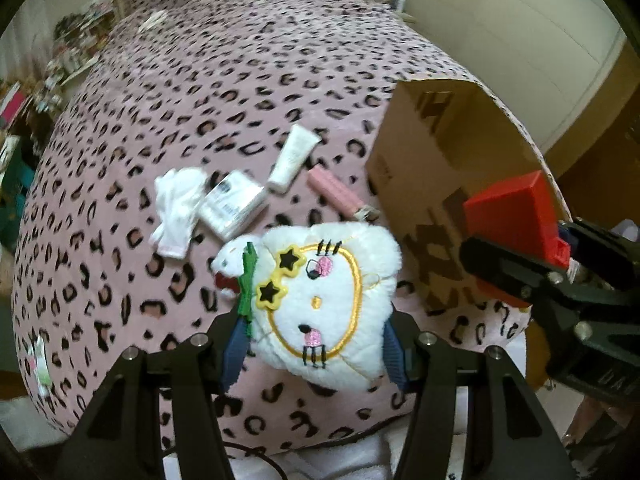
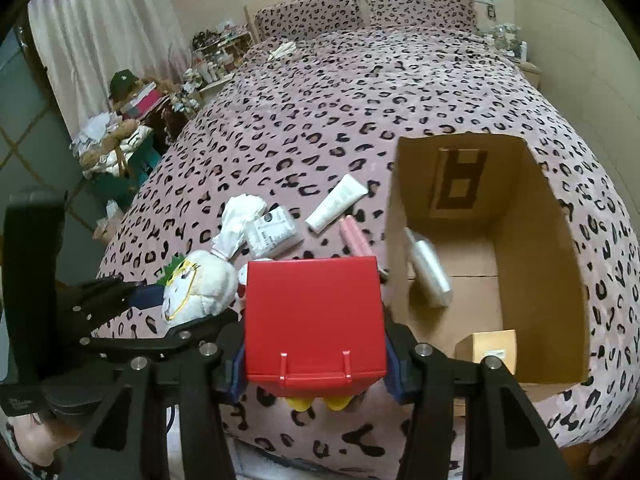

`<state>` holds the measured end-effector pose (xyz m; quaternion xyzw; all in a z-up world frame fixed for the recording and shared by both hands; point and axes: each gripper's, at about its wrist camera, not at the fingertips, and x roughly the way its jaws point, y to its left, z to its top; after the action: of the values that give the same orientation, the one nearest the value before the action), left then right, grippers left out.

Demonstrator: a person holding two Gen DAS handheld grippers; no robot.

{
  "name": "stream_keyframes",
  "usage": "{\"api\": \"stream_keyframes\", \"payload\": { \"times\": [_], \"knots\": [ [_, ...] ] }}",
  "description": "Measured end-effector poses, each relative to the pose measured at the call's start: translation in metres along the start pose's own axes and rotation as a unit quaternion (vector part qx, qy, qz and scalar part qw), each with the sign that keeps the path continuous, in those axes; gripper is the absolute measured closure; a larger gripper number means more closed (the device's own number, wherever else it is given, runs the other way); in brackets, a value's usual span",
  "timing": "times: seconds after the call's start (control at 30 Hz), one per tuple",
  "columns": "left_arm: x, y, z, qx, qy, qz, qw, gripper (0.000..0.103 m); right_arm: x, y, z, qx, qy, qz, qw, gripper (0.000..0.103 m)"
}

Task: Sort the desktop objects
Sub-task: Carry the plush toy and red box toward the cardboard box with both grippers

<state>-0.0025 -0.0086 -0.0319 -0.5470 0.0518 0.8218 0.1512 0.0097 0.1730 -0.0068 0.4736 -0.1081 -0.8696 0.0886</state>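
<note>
My left gripper [image 1: 316, 344] is shut on a white plush toy [image 1: 324, 300] with star glasses, held above the leopard-print bed [image 1: 180, 100]; the same plush toy [image 2: 196, 292] shows at the left of the right wrist view. My right gripper [image 2: 316, 354] is shut on a red box [image 2: 314, 320], lifted near the open cardboard box [image 2: 536, 248]. That red box [image 1: 516, 216] also appears at the right of the left wrist view, in front of the cardboard box [image 1: 440, 148]. Inside the cardboard box lie a silver bottle [image 2: 430, 272] and a small brown carton [image 2: 490, 346].
On the bed lie a white glove [image 1: 176, 208], a white packet [image 1: 236, 204], a white tube [image 1: 292, 158] and a pink stick [image 1: 340, 194]. Cluttered shelves [image 2: 136, 120] stand left of the bed, a wall to the right. Pillows [image 2: 360, 10] sit at the far end.
</note>
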Motion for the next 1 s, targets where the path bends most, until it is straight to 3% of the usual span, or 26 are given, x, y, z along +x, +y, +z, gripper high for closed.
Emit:
{"api": "stream_keyframes", "payload": {
  "times": [0.47,1.0],
  "knots": [
    [0.002,-0.072,0.045,0.077,-0.013,-0.021,0.9968,0.045,-0.032,-0.058,0.006,0.045,-0.030,-0.019,0.998,0.051],
    [0.031,-0.117,0.079,0.135,-0.006,-0.029,0.9904,0.045,-0.034,-0.103,0.005,0.088,-0.031,-0.045,0.995,0.051]
  ]
}}
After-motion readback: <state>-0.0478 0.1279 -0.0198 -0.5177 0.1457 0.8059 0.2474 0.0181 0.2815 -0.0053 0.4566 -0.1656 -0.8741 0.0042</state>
